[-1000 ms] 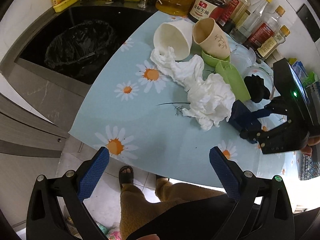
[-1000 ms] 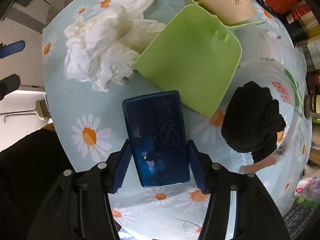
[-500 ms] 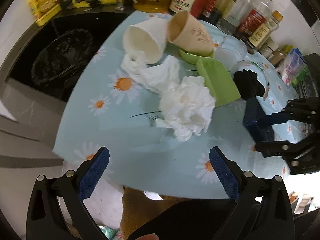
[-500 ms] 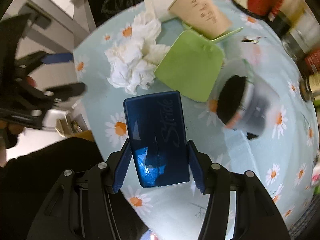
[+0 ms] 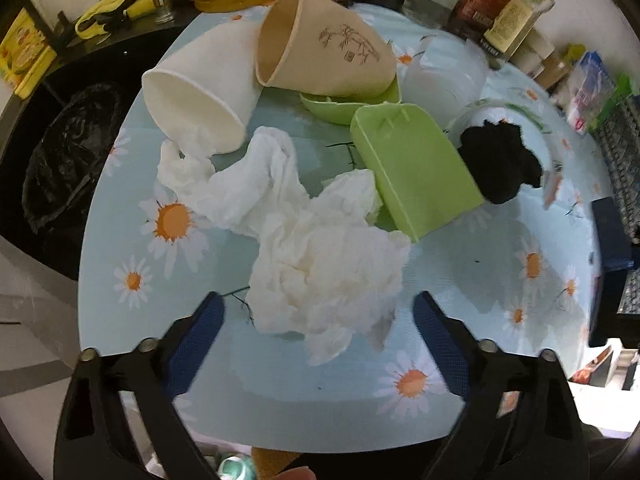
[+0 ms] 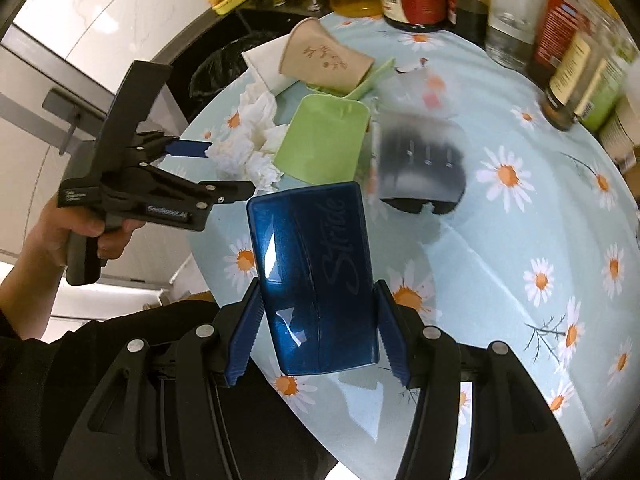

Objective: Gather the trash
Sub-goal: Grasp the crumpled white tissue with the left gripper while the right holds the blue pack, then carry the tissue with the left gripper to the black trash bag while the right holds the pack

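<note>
Daisy-print table point(image 5: 132, 320) with crumpled tissues point(image 5: 320, 264), tipped cups point(image 5: 200, 92), green scoop point(image 5: 412, 172).

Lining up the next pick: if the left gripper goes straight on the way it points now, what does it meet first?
Most likely the crumpled white tissue: the left gripper points steeply down with open, closing jaws on either side of its near edge. Depth is unclear.

A glossy blue gum pack point(image 6: 316, 280) (lettered "Stride") is held up off the daisy-print table point(image 5: 360, 396). On that table, a crumpled white tissue heap point(image 5: 324, 264) lies near the front edge, touching a green scoop point(image 5: 412, 168).
</note>
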{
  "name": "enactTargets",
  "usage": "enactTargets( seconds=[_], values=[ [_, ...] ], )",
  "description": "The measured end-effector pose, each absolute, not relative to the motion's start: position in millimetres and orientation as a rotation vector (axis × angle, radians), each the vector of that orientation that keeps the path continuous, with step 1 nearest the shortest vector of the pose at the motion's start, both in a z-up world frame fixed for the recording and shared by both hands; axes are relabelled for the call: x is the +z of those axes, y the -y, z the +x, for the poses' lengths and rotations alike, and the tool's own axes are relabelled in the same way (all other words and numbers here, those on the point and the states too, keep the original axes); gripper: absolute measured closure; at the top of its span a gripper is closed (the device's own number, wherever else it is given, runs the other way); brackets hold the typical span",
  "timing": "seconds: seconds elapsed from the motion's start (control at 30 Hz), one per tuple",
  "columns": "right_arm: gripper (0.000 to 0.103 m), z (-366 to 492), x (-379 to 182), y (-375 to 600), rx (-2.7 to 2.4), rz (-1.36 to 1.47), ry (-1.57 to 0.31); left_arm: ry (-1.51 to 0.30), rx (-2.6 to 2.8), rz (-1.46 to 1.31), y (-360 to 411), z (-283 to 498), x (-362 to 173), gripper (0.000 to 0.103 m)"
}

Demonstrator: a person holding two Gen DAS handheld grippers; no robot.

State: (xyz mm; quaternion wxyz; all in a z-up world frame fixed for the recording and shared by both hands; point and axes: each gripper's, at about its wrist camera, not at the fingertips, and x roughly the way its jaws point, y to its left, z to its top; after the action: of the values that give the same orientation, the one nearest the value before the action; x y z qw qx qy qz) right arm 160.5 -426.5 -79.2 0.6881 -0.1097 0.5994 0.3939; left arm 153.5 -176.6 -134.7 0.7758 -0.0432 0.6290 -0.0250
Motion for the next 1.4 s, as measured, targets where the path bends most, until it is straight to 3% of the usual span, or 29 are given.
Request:
enactTargets(
  seconds=[0.17, 0.37, 1.1, 1.4],
  values=[
    [0.048, 160.8, -78.7, 428.8, 0.876, -0.202, -1.331, -1.378, -0.056, -0.079, 175.2, 159.9, -140.4, 0.041],
    [0.048, 163.2, -81.5, 432.7, 0.882, -0.175, -1.330, -1.370, -0.059, -0.087, 174.0, 156.9, -135.2, 0.053],
    [0.048, 162.4, -95.0, 408.3, 0.985, -0.211, -1.366, -1.240, 0.017, -0.236, 140.6, 126.4, -82.4, 0.055],
    [0.048, 159.9, -98.7, 396.3, 1.016, -0.214, -1.371, -1.192, 0.007, -0.282, 130.1, 127.2, -60.1, 0.051]
  ],
)
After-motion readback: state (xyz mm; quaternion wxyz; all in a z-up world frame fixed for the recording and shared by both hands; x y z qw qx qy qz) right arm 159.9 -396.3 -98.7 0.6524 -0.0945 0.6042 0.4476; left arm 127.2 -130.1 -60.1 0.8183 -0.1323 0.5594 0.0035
